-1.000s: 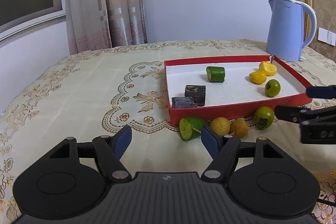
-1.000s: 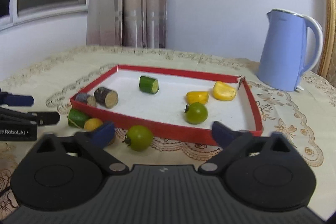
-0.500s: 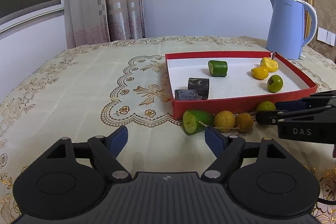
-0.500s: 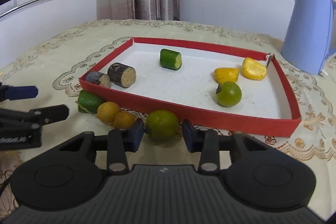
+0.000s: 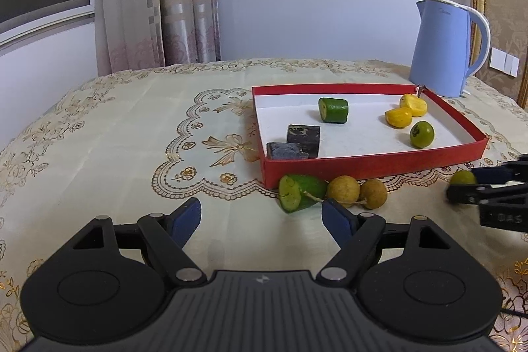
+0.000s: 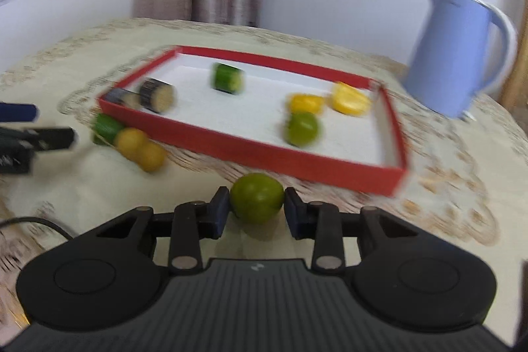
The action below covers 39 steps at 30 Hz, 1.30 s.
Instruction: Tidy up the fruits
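Observation:
A red tray (image 5: 363, 167) with a white floor holds a green cut piece (image 5: 333, 110), two dark chunks (image 5: 302, 137), two yellow pieces (image 5: 399, 117) and a green round fruit (image 5: 421, 134). In front of the tray lie a green cut piece (image 5: 298, 192) and two yellow-brown round fruits (image 5: 343, 190). My left gripper (image 5: 260, 207) stands open just short of them, holding nothing. My right gripper (image 6: 256, 203) has another green round fruit (image 6: 256, 197) between its pads; both pads touch its sides while the jaws are opening. That fruit (image 5: 463, 177) also shows at the right edge of the left wrist view.
A light blue kettle (image 5: 442, 48) stands behind the tray's far right corner. A patterned cream cloth (image 5: 132, 127) covers the table, with bare cloth left of the tray. Curtains, a window and a wall are behind. The right wrist view is motion-blurred.
The right gripper narrowed and came up to the loose green fruit, which now sits between its pads. Fruit and gripper have shifted right, away from the tray front. The left gripper widened slightly.

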Motion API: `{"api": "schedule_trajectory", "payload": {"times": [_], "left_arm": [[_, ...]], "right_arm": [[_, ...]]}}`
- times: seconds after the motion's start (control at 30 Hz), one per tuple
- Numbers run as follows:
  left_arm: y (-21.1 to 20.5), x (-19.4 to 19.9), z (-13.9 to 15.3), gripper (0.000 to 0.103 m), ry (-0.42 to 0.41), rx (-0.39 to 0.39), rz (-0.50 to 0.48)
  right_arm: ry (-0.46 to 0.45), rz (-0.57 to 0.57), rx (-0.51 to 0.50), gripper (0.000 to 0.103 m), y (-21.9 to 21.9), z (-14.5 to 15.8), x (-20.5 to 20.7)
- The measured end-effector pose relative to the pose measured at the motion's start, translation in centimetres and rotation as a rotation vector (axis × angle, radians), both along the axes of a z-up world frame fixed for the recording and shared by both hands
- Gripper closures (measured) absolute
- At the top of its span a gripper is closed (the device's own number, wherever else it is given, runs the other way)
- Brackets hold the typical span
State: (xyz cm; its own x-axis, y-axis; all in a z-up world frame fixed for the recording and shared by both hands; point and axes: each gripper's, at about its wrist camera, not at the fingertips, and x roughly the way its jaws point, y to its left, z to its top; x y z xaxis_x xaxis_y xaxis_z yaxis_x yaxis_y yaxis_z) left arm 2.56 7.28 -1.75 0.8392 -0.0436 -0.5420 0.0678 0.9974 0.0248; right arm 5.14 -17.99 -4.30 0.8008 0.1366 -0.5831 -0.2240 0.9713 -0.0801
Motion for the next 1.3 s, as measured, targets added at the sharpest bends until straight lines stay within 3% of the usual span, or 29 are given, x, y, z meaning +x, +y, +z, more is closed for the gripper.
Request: {"api": "schedule_trajectory", "payload": {"times": [0.03,0.1,0.17,0.3,0.5,0.57,0.6,0.63,0.87,1.07,1.13,1.2,1.3], "left_arm": [[-0.1,0.0,0.0,0.023,0.001,0.003,0.002],[-0.2,0.1,-0.1,0.023,0.005,0.008,0.008],[-0.1,0.3,-0.1,0.023,0.012,0.005,0.023],[0.3,0.4,-0.2,0.023,0.033,-0.013,0.041],[0.0,0.3,-0.1,0.023,0.029,0.016,0.04],[0.0,0.4,-0.2,0.023,0.03,0.017,0.041],[0.0,0.4,-0.2,0.023,0.032,0.015,0.041],[0.0,0.5,-0.2,0.023,0.036,0.012,0.041],[0.2,0.5,0.0,0.023,0.031,0.007,0.038],[-0.1,0.5,-0.2,0.023,0.034,-0.002,0.006],[-0.1,0.5,-0.3,0.023,0.034,0.003,0.011],[0.0,0.6,-0.3,0.023,0.037,-0.004,0.015],[0.2,0.6,-0.3,0.023,0.039,-0.004,0.029]], "right_arm": [[-0.021,-0.023,0.016,0.04,-0.6,0.1,-0.2],[-0.053,-0.021,0.05,0.039,-0.9,0.7,-0.7],[-0.072,0.049,0.06,0.04,0.3,1.2,-1.0],[-0.048,0.217,0.013,0.042,4.1,0.6,-0.1],[-0.004,0.329,0.057,0.045,6.5,0.1,2.0],[0.006,0.363,0.05,0.053,7.0,0.0,2.5],[0.019,0.374,0.051,0.065,7.2,-0.3,2.8],[0.04,0.392,0.063,0.071,7.3,-0.5,3.2],[0.023,0.354,0.042,0.071,5.7,-0.1,1.5],[0.0,0.243,-0.024,0.071,2.7,0.1,-0.3],[0.001,0.194,-0.04,0.069,1.9,0.0,-0.2],[-0.028,0.161,-0.01,0.038,1.7,0.3,-0.3],[-0.06,0.237,0.012,0.04,3.6,1.0,-0.6]]}}
